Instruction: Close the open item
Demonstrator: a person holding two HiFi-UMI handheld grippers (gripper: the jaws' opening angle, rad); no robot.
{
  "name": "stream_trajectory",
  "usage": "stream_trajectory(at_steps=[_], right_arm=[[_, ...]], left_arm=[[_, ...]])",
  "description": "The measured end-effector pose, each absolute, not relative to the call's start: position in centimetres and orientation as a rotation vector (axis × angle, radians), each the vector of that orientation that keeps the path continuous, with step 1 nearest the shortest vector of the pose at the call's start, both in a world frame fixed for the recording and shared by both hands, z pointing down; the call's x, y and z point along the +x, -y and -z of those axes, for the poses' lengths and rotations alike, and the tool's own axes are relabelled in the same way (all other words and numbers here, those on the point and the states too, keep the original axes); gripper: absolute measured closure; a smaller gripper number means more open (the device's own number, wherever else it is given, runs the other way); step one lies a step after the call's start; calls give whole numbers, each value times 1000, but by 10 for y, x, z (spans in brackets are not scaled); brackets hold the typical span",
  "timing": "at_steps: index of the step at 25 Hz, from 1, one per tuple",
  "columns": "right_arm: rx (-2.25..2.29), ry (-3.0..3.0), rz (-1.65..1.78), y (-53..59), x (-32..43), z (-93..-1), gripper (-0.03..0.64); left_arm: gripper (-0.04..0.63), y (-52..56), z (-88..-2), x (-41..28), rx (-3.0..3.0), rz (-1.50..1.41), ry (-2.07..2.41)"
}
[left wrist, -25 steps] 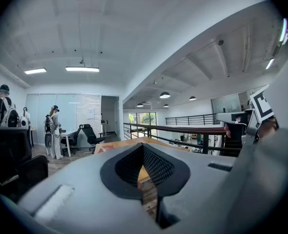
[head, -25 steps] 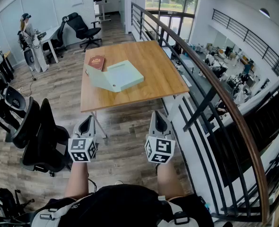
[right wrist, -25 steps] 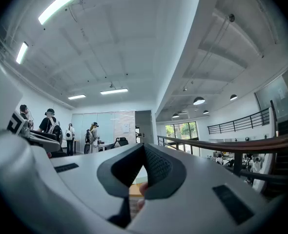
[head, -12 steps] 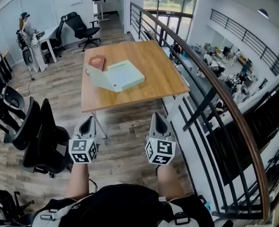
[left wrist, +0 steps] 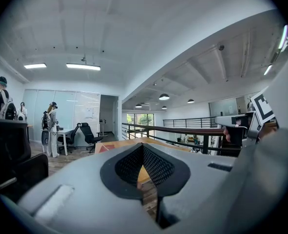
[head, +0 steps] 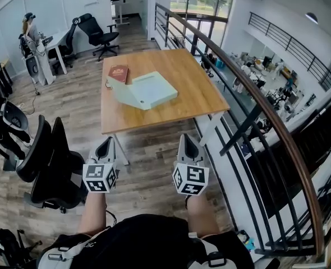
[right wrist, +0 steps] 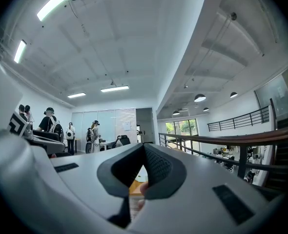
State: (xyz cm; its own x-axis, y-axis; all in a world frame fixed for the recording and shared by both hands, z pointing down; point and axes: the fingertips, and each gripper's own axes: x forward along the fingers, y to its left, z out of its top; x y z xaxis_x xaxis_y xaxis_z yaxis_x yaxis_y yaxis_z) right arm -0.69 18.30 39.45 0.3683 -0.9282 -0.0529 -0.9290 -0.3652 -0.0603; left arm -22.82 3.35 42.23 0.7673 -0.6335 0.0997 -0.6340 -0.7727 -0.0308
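A pale green box (head: pixel 145 90) lies on the wooden table (head: pixel 182 74) with its lid flap hanging open toward the left front. A dark red booklet (head: pixel 118 73) lies just behind it. My left gripper (head: pixel 105 145) and right gripper (head: pixel 188 140) are held side by side over the floor, short of the table's near edge. Both are shut with nothing between the jaws. In the left gripper view, the table (left wrist: pixel 129 144) shows just past the shut left gripper (left wrist: pixel 143 150). The right gripper (right wrist: pixel 144 152) is shut too in the right gripper view.
Black office chairs (head: pixel 53 161) stand at my left. A railing (head: pixel 255 111) with black bars runs along the right, past the table's right edge. A person (head: pixel 30 35) stands at a white desk at far left. Wood floor lies between me and the table.
The table and box have shifted slightly nearer and to the right in the head view as I moved forward. Both grippers stay shut and side by side.
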Motion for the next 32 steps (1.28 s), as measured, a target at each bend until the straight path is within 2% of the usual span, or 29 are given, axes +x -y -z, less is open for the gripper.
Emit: stream_trajectory(at_steps=[7, 19, 32], right_arm=[[-2533, -1683, -46, -176, -19, -387, 617], [-2519, -1686, 1, -144, 3, -401, 617], [-2492, -1721, -3, -36, 120, -414, 617]], left_arm=[[598, -22, -415, -233, 2982, -142, 1018], [598, 5, -428, -225, 2975, -152, 1054], [598, 109, -444, -119, 2936, -170, 1140]])
